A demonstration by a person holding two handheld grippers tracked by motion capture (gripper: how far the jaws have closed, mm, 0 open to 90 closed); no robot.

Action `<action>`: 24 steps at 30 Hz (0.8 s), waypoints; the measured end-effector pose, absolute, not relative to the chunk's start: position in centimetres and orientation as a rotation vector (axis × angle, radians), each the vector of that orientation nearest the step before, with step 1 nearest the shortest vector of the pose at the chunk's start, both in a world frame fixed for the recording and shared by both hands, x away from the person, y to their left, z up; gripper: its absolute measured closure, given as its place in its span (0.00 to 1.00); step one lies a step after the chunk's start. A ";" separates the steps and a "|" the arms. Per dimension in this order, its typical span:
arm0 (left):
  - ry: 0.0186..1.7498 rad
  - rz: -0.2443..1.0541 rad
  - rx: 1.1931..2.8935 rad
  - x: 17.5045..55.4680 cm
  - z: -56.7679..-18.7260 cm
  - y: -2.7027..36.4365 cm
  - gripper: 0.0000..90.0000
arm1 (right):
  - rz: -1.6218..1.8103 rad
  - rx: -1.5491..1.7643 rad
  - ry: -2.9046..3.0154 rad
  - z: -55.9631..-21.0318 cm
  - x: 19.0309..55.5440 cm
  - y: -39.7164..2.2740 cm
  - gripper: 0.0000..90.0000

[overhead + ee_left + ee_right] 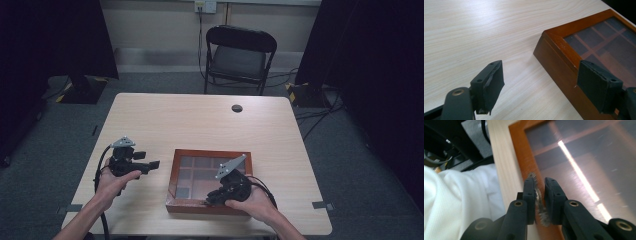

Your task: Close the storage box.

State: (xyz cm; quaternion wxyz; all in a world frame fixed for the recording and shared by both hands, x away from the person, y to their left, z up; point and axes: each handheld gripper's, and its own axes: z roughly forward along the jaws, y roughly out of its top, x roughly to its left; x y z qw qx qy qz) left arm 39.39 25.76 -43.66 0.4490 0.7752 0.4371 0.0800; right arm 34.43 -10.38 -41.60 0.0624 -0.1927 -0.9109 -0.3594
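Note:
A dark wooden box with a glass lid over several compartments lies near the table's front edge. My left gripper hovers just left of it, open and empty; in the left gripper view its jaws straddle the box's corner without touching. My right gripper is at the box's front rim. Its jaws stand a narrow slit apart around a small metal clasp. The clasp lies against the left pad, and a thin gap shows on the other side.
The light wooden table has a cable hole at the back. A black folding chair stands beyond it. White clothing of the person is close to the table's front edge.

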 end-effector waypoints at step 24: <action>1.199 0.231 2.028 40.8 -45.4 29.4 0.23 | -1.374 -1.566 -2.660 -40.4 38.9 -23.6 0.23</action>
